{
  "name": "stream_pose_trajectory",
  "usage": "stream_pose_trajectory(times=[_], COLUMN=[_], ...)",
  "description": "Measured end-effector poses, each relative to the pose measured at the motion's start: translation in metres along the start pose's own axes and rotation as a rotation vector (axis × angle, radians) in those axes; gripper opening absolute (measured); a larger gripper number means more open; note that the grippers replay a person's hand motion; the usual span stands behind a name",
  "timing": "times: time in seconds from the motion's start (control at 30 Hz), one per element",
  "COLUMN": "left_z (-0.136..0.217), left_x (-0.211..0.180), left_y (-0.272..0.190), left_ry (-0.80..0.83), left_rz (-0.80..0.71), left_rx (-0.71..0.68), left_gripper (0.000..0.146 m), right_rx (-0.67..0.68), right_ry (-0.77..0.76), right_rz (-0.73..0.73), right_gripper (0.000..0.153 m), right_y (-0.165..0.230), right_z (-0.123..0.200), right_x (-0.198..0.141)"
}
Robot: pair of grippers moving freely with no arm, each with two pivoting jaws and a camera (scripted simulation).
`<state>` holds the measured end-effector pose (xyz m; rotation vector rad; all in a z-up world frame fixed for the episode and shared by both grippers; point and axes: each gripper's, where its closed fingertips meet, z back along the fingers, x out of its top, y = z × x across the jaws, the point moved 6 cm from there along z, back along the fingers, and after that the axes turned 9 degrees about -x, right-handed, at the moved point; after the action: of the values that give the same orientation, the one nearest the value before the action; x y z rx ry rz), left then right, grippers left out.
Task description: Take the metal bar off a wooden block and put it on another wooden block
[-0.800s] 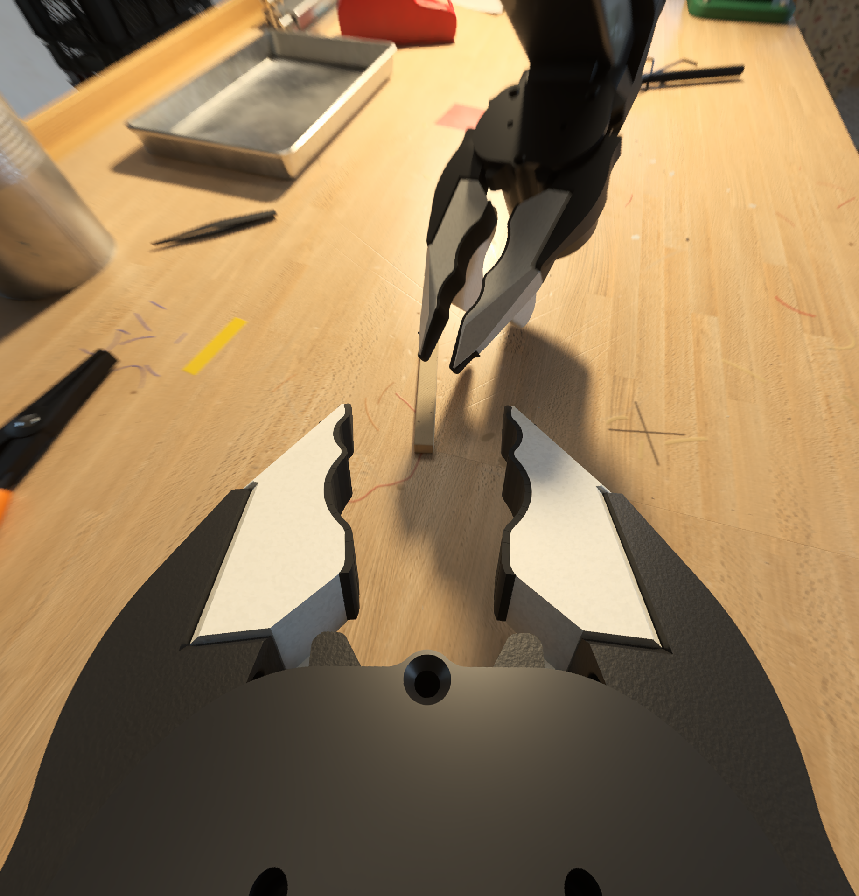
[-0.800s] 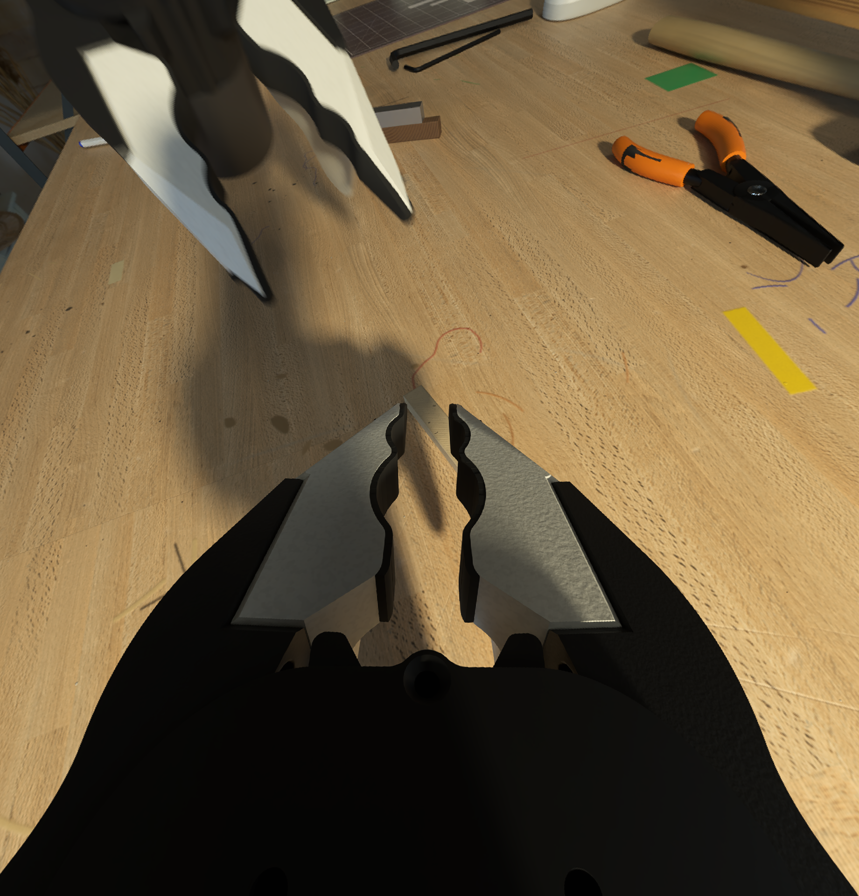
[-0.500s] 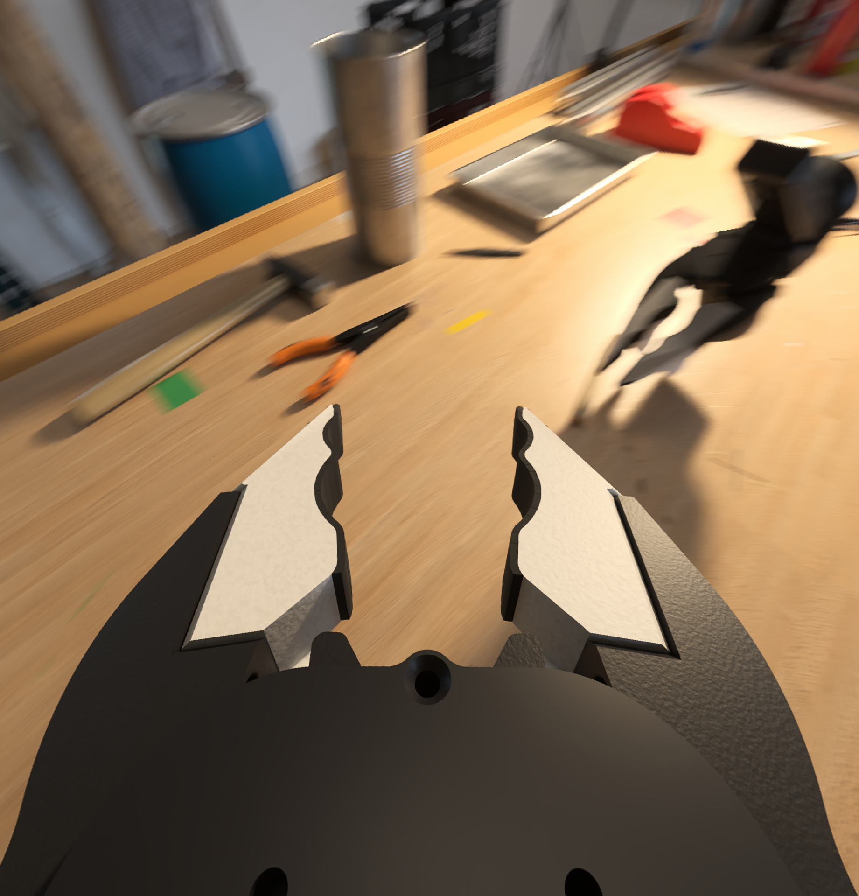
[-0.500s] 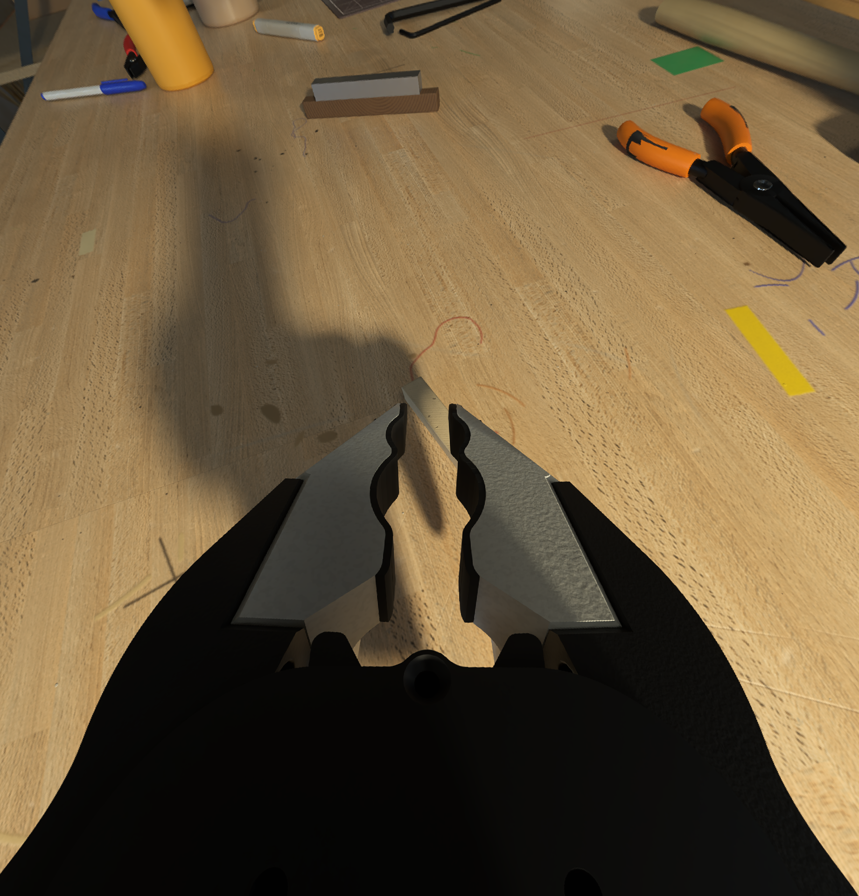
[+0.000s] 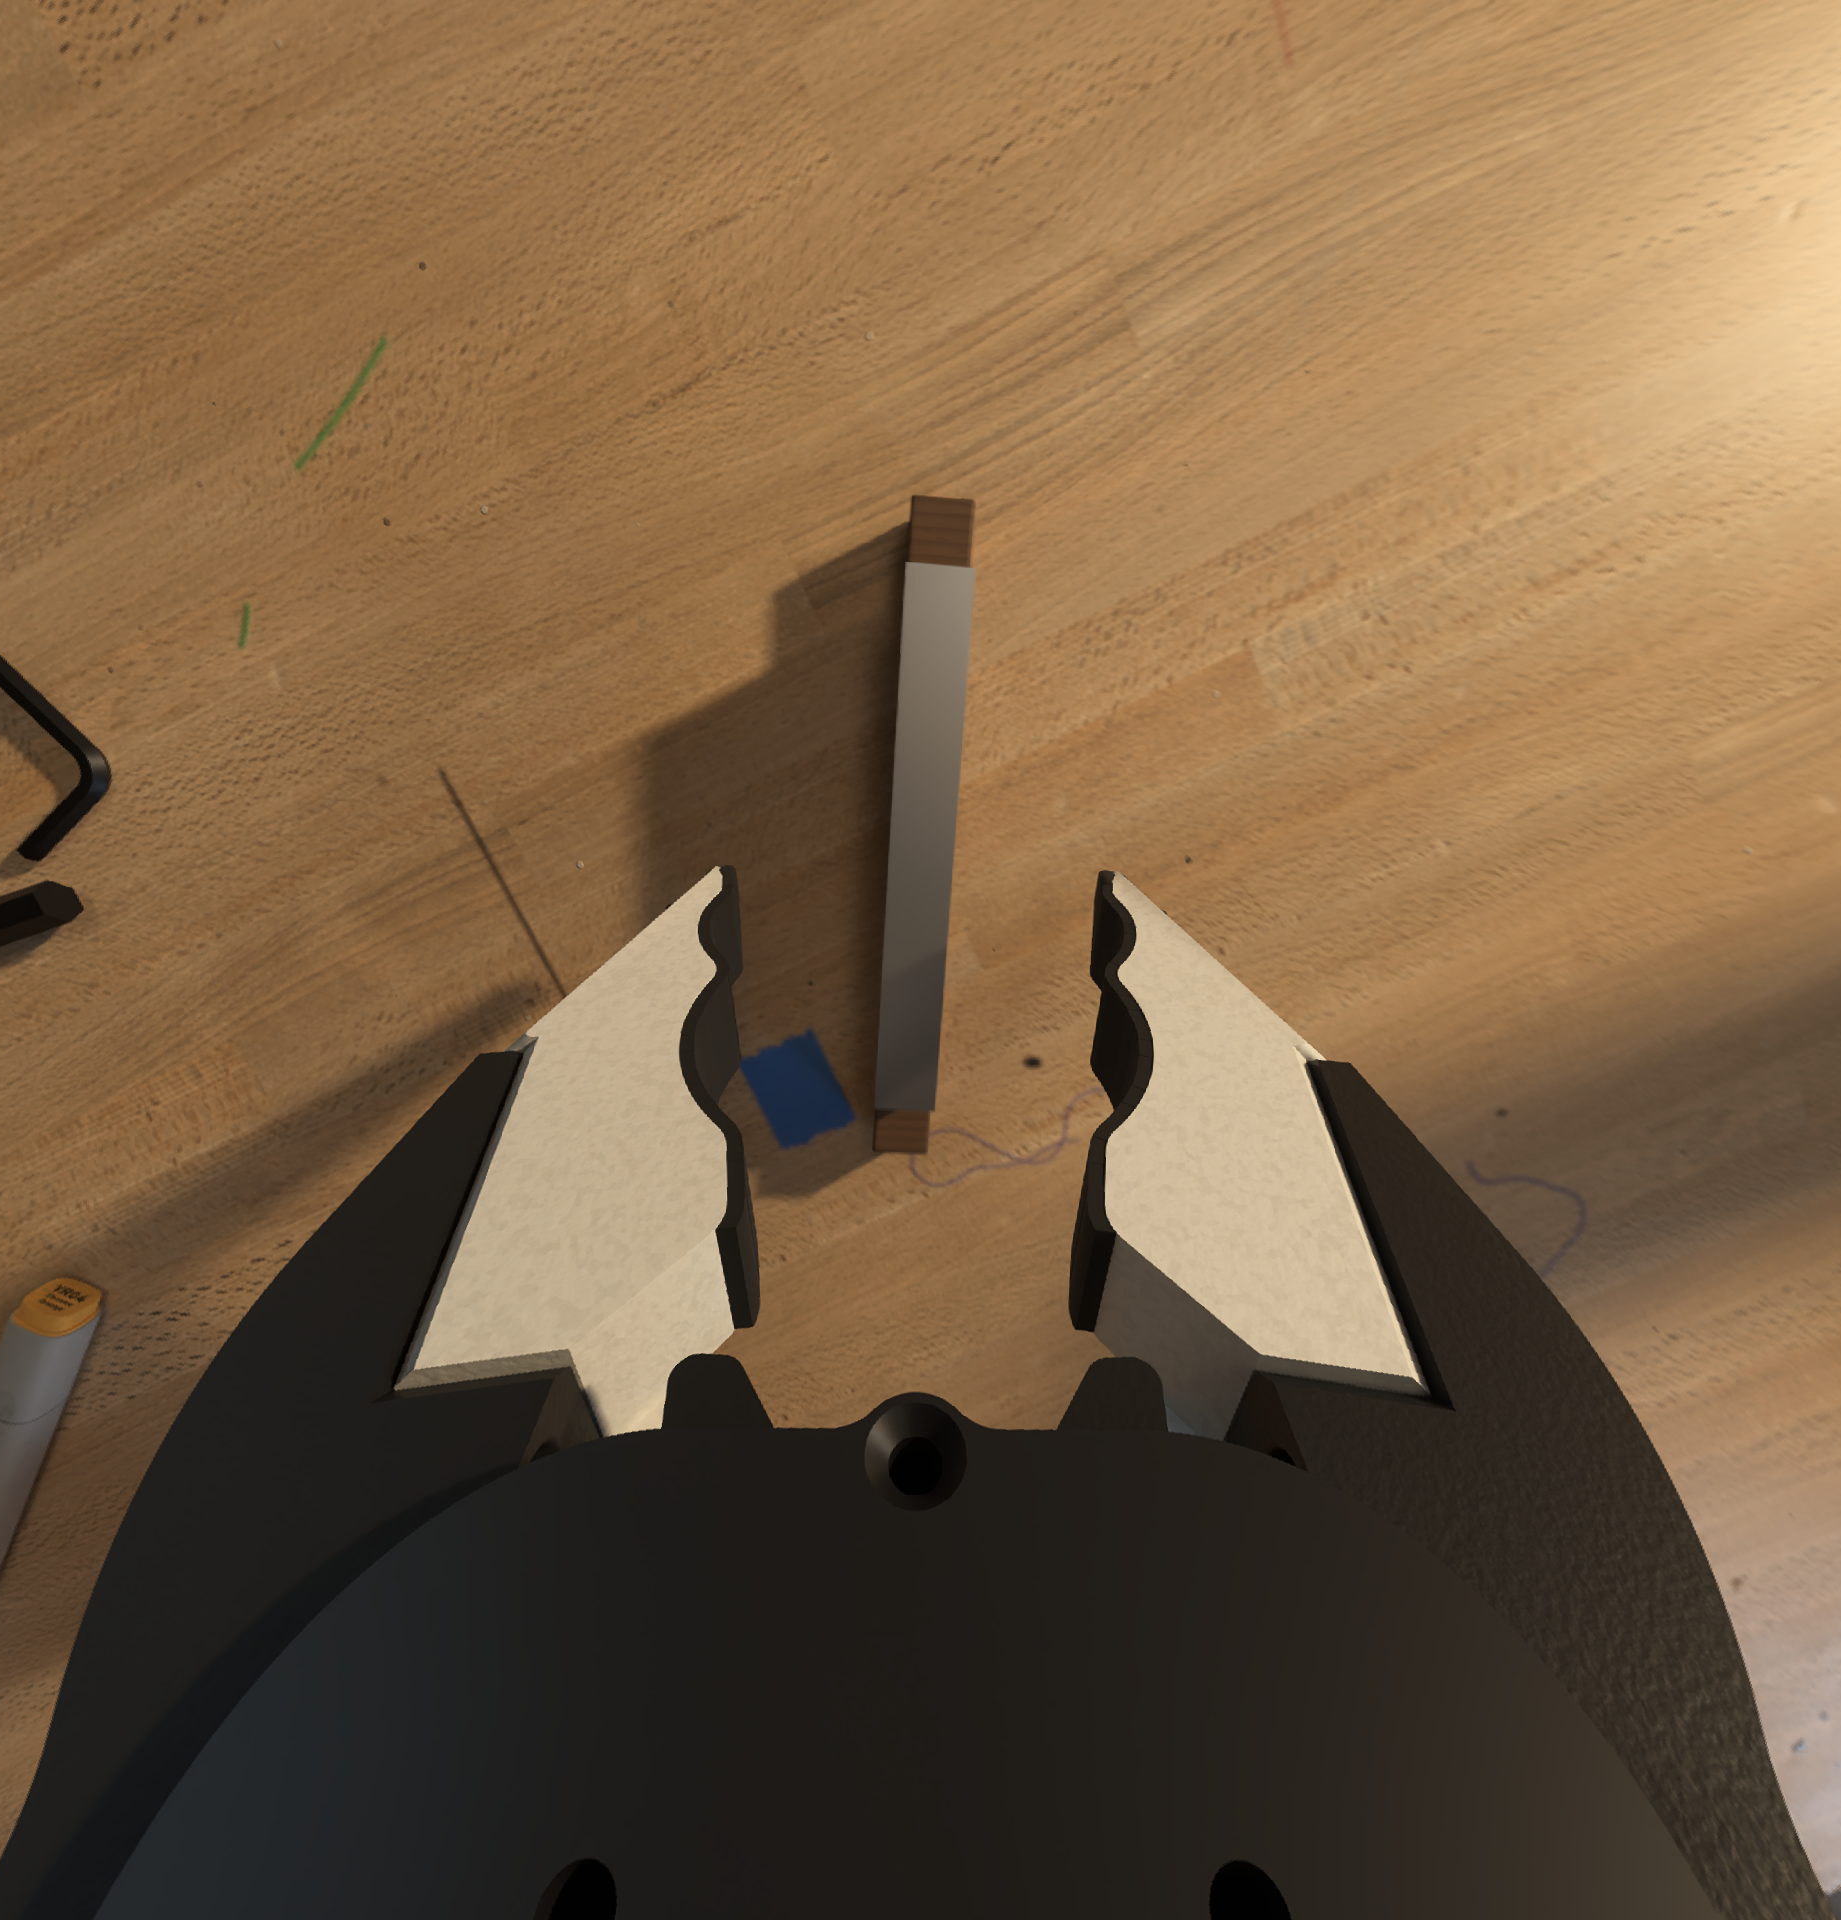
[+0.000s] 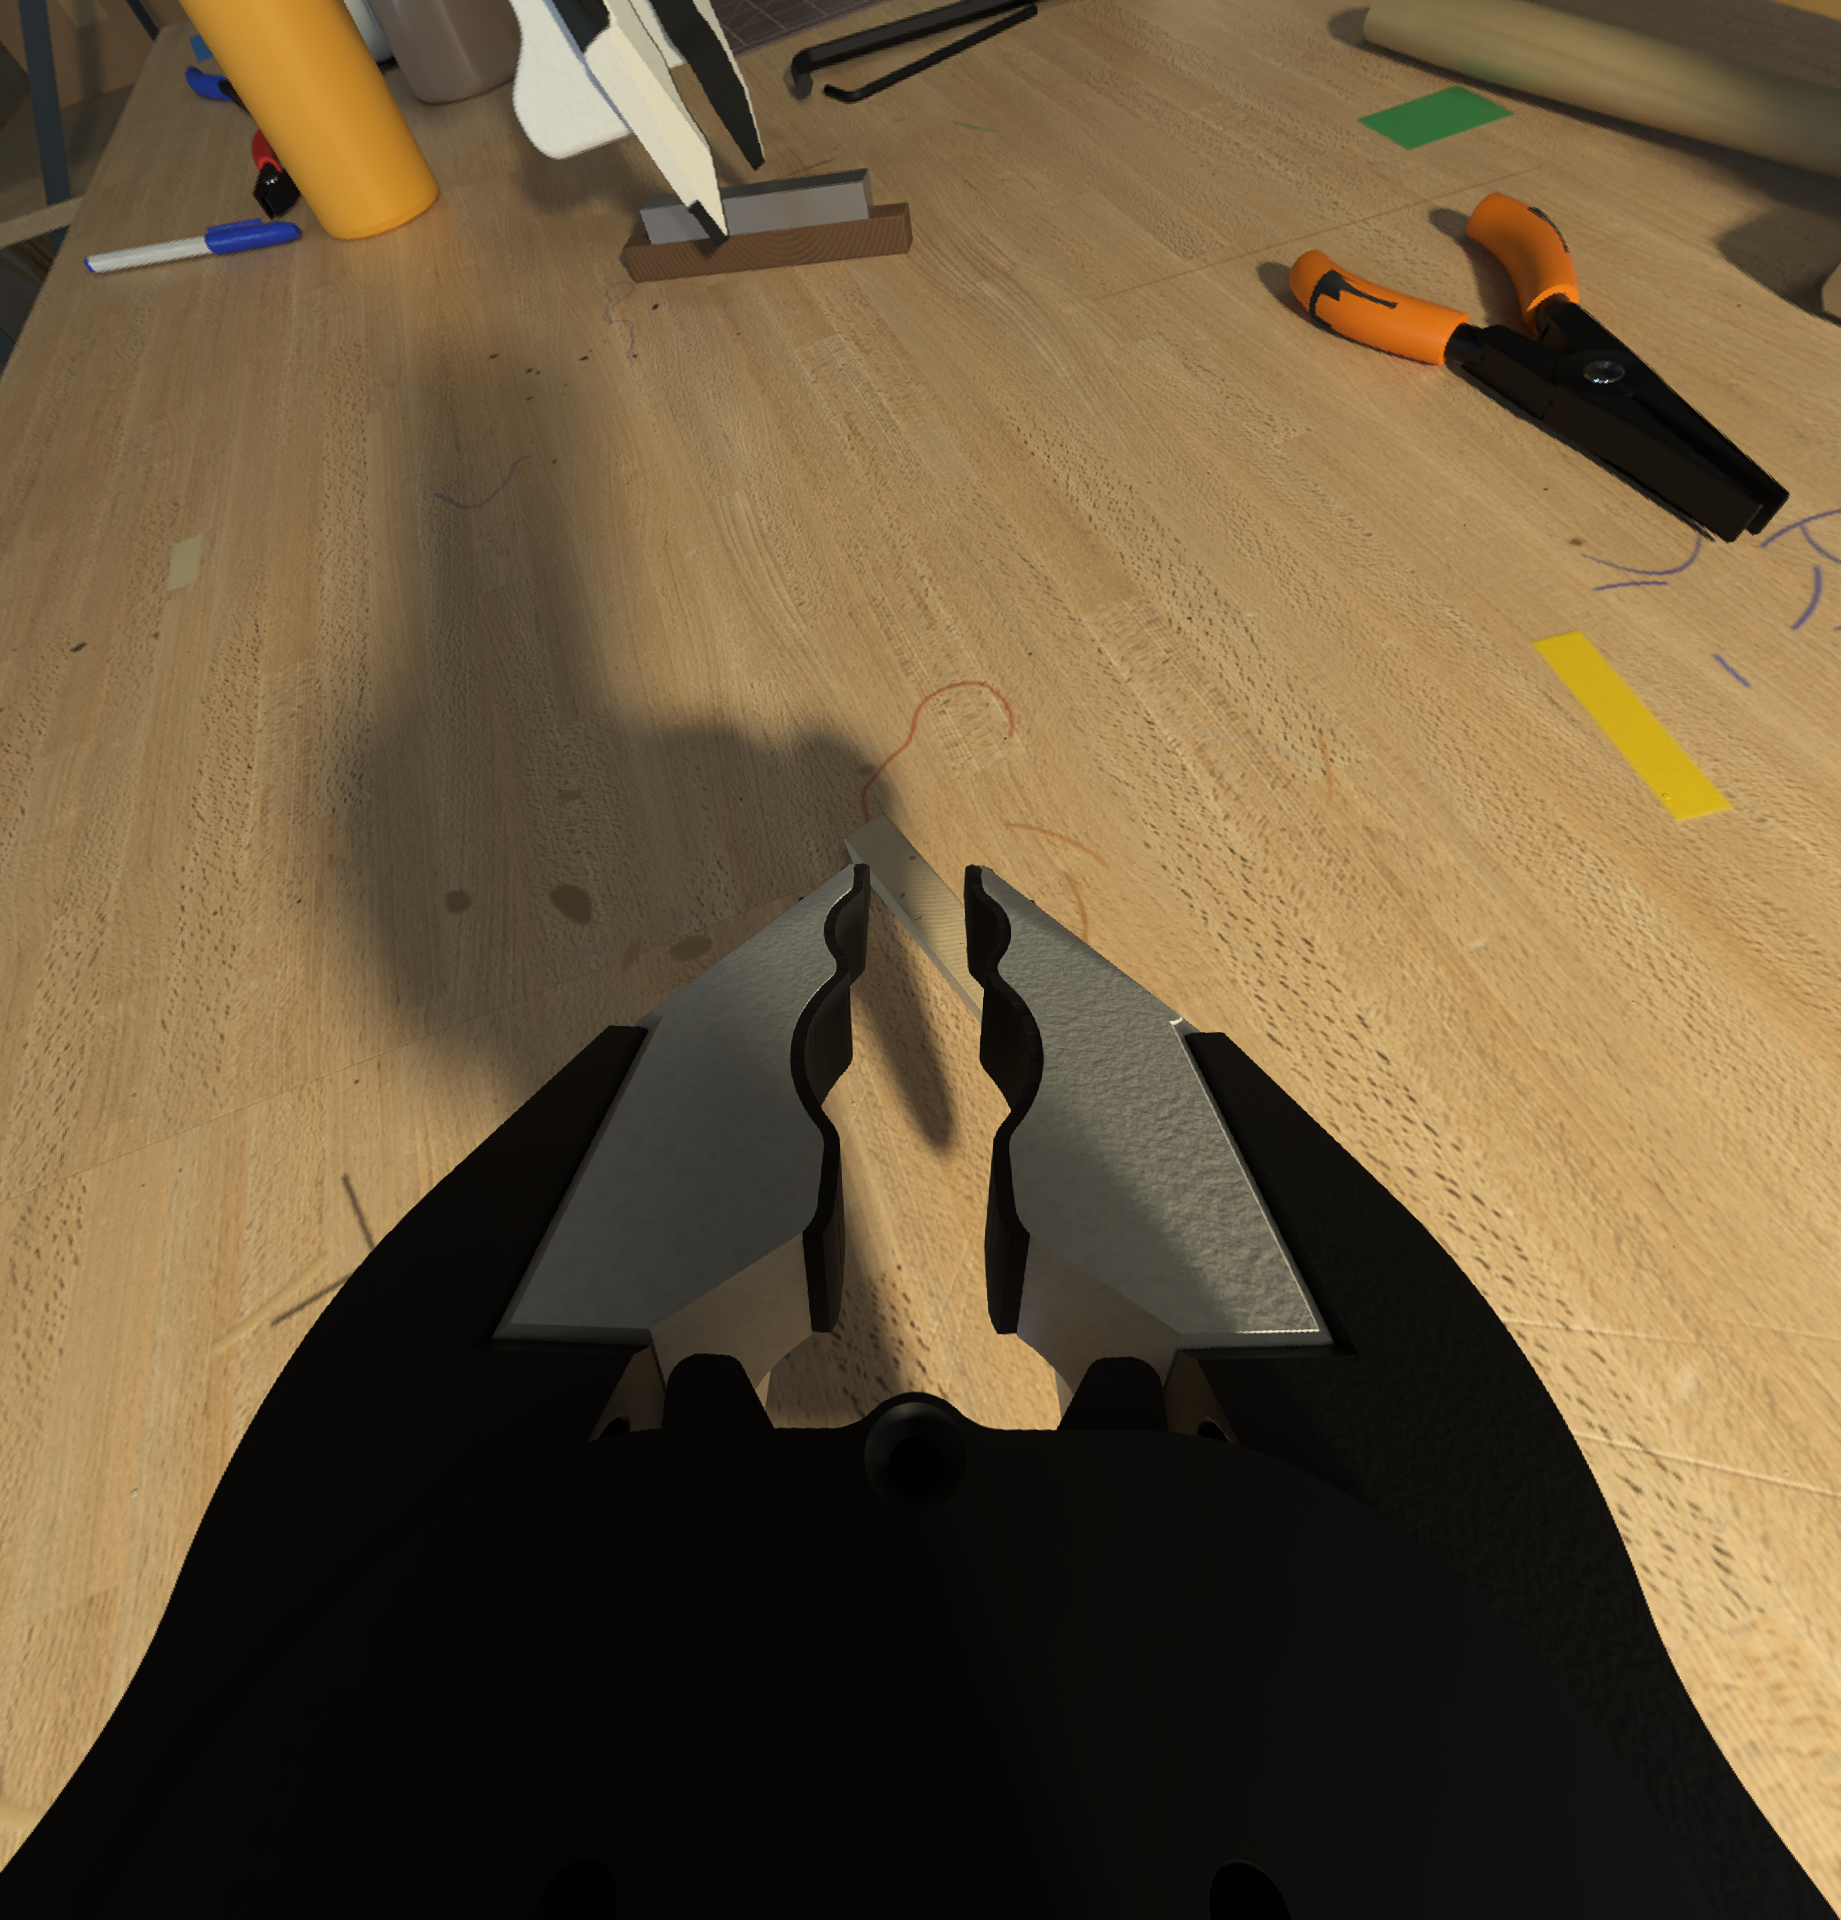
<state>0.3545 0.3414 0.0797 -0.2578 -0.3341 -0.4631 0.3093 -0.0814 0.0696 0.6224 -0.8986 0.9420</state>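
A grey metal bar (image 5: 921,831) lies along a dark brown wooden block (image 5: 942,528). My left gripper (image 5: 916,875) is open and points down over the bar's near half, with one finger on each side and clear of it. In the right wrist view, the left gripper (image 6: 734,192) straddles the bar (image 6: 802,203) on its block (image 6: 781,249) at the far end of the bench. My right gripper (image 6: 917,871) is closed narrowly on a thin pale wooden block (image 6: 900,868) low over the bench; the fingers hide most of that block.
Blue tape (image 5: 796,1086), a black hex key (image 5: 54,769) and a marker (image 5: 17,1455) lie left of the dark block. An orange cylinder (image 6: 313,114), a blue pen (image 6: 194,244), orange-handled pliers (image 6: 1518,343) and yellow tape (image 6: 1628,727) are on the bench.
My left gripper has swung away from the right gripper to the far dark block and now points down over the metal bar, still open. My right gripper has not moved.
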Motion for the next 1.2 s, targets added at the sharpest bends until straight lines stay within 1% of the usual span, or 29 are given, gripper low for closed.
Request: stream_pose_trajectory(times=[0.1,0.17,0.2,0.27,0.33,0.4,0.5,0.57,0.63,0.67,0.83,0.9,0.97,1.07,1.2], left_z=[-0.008,-0.009,-0.009,-0.009,-0.009,-0.009,-0.01,-0.01,-0.01,-0.01,-0.01,-0.006,0.004,0.027,0.053], left_x=[0.003,0.005,0.005,0.005,0.005,0.005,0.005,0.004,0.004,0.004,0.004,0.005,0.011,0.028,0.051], left_y=[0.003,0.005,0.005,0.005,0.004,0.002,-0.001,-0.003,-0.003,-0.003,-0.004,-0.003,-0.005,-0.022,-0.082], left_ry=[0.011,0.017,0.024,0.038,0.046,0.052,0.054,0.063,0.082,0.086,0.096,0.097,0.072,-0.037,-0.18], left_rz=[0.002,-0.003,-0.012,-0.023,-0.02,-0.018,-0.013,-0.025,-0.043,-0.052,-0.068,-0.087,-0.109,-0.148,-0.306], left_rx=[0.019,0.033,0.043,0.053,0.054,0.046,0.034,0.048,0.062,0.068,0.08,0.119,0.156,0.166,0.114], left_gripper=[0.07,0.067,0.063,0.049,0.043,0.042,0.047,0.045,0.032,0.028,0.016,0.012,0.012,0.012,0.012], right_rx=[-0.002,-0.002,-0.001,0.002,0.004,0.006,0.008,0.007,0.007,0.006,0.005,0.004,0.003,0.004,0.001], right_ry=[0.005,0.009,0.011,0.017,0.021,0.026,0.031,0.034,0.035,0.035,0.034,0.034,0.034,0.037,0.038], right_rz=[0.012,0.019,0.022,0.029,0.034,0.039,0.047,0.051,0.052,0.052,0.052,0.053,0.056,0.059,0.059], right_gripper=[0.018,0.018,0.018,0.018,0.018,0.018,0.018,0.018,0.018,0.018,0.018,0.018,0.018,0.018,0.018], right_y=[0.001,0.002,0.002,0.004,0.005,0.006,0.007,0.008,0.008,0.008,0.008,0.008,0.008,0.009,0.009], right_z=[0.0,-0.001,-0.001,-0.001,-0.002,-0.002,-0.002,-0.003,-0.003,-0.003,-0.003,-0.003,-0.003,-0.003,-0.003], right_x=[0.0,-0.001,-0.001,-0.001,-0.002,-0.002,-0.002,-0.003,-0.003,-0.003,-0.003,-0.003,-0.003,-0.003,-0.003])
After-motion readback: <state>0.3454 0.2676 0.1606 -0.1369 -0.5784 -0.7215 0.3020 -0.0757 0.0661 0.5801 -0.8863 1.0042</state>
